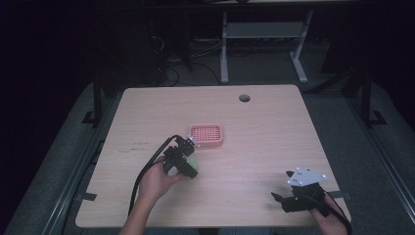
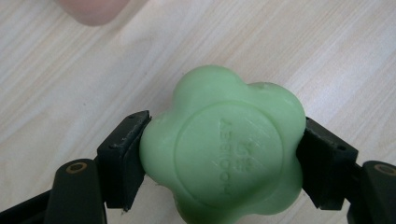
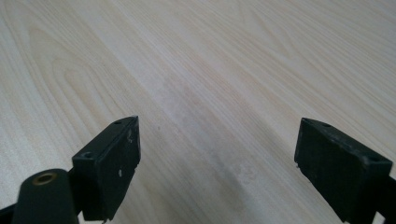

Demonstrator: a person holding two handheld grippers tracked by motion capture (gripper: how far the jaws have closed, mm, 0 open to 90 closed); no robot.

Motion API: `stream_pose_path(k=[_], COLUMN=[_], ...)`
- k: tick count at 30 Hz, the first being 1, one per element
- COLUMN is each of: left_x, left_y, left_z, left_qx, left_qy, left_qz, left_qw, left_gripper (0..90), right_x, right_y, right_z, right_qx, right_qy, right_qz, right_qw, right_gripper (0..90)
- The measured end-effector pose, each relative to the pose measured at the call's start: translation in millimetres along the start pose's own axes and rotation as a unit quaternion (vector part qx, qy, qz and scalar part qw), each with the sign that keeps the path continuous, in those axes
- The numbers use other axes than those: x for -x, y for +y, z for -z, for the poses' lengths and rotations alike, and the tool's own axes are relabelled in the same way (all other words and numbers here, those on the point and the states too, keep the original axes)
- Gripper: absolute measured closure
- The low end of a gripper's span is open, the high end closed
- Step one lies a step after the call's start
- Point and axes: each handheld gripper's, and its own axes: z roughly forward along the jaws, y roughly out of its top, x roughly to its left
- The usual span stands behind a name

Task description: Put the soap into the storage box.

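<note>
both jaws of left gripper [image 2: 223, 154] clamp green soap [image 2: 223, 147].

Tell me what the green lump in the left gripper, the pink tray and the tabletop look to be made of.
Green lump: likely a bar of soap; matte, waxy, with letters pressed into its face and soft lobed edges. It is clamped in the left hand-held gripper.
Pink tray: seemingly moulded plastic; even colour, a grid of small holes.
Tabletop: pale wood or wood-look laminate; smooth, with printed-looking grain. Which one, I cannot tell.

The high view is dim with black surroundings, while both gripper views are bright, evenly lit and sharp.
</note>
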Motion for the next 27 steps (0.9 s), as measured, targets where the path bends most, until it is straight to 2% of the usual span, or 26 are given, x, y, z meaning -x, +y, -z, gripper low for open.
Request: stream_pose_path(k=[6, 11, 13, 25, 27], left_x=[-5.7, -8.2, -9.1, -17.0, -18.7], left_y=[9.8, 17.2, 19.7, 40.2, 47.0], left_z=[3.4, 5.5, 6.4, 11.1, 12.3], left_qx=[0.010, 0.008, 0.009, 0.005, 0.006], left_qy=[-0.007, -0.006, -0.010, -0.007, -0.012], left_qz=[0.005, 0.001, 0.005, -0.004, 0.004], left_qw=[0.9999, 0.9999, 0.9999, 1.0000, 0.9999], left_gripper=[26.5, 26.5, 26.5, 26.5, 26.5], right_x=[1.1, 2.4, 2.0, 3.0, 3.4], right_y=[-0.6, -0.8, -0.6, -0.4, -0.3], right_z=[-0.8, 0.0, 0.4, -1.1, -0.9], right_qx=[-0.001, 0.001, 0.000, 0.000, 0.002], right_qy=[-0.001, -0.003, -0.004, -0.003, -0.004], right_qz=[0.000, -0.006, -0.005, -0.006, -0.007], right_qw=[1.0000, 1.0000, 1.0000, 1.0000, 1.0000], right_gripper=[13.8, 13.8, 13.8, 13.8, 13.8])
